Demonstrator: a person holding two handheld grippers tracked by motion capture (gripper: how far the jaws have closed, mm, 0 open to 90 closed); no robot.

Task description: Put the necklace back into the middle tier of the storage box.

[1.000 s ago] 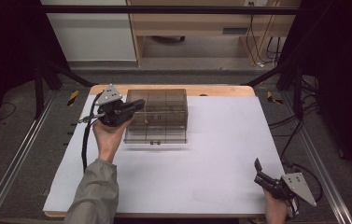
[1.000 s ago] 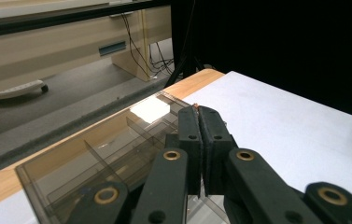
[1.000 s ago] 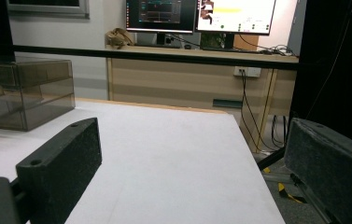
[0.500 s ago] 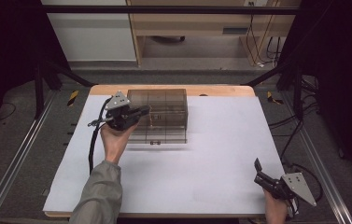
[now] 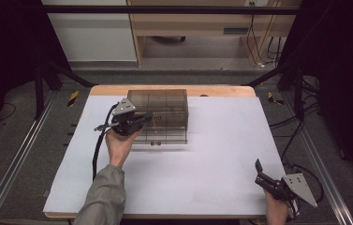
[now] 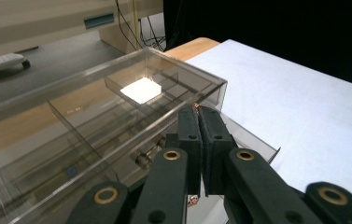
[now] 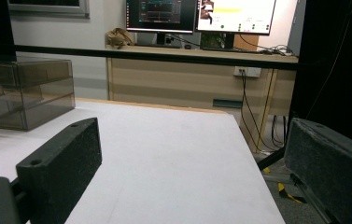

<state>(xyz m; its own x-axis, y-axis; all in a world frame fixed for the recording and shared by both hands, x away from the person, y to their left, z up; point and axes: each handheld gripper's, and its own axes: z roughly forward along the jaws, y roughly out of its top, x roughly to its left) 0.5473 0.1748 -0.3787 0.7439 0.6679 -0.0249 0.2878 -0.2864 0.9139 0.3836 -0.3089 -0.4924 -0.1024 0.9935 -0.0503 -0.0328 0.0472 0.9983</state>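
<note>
The smoky clear plastic box [image 5: 165, 115] sits toward the far middle of the surface [image 5: 211, 154], close to its wooden back edge. It is a rectangular organiser with thin see-through walls and partitions that split it into compartments; from the left gripper view [image 6: 117, 107] I see a bright white patch in one far cell and small metal fittings low on its near wall.

My left gripper [image 5: 139, 119] is at the box's left side, above its near-left corner. Its black fingers [image 6: 190, 135] are pressed together, and a thin copper-coloured bit pokes out at their tips; I cannot tell what it is. They are matte, blocky, with brass-coloured rivets at the joints.

My right gripper [image 5: 263, 176] is at the near right corner of the surface, well apart from the box. Its fingers [image 7: 66, 158] stand wide apart with nothing between them, their pads rough and foam-like. The surface is a smooth white sheet.
</note>
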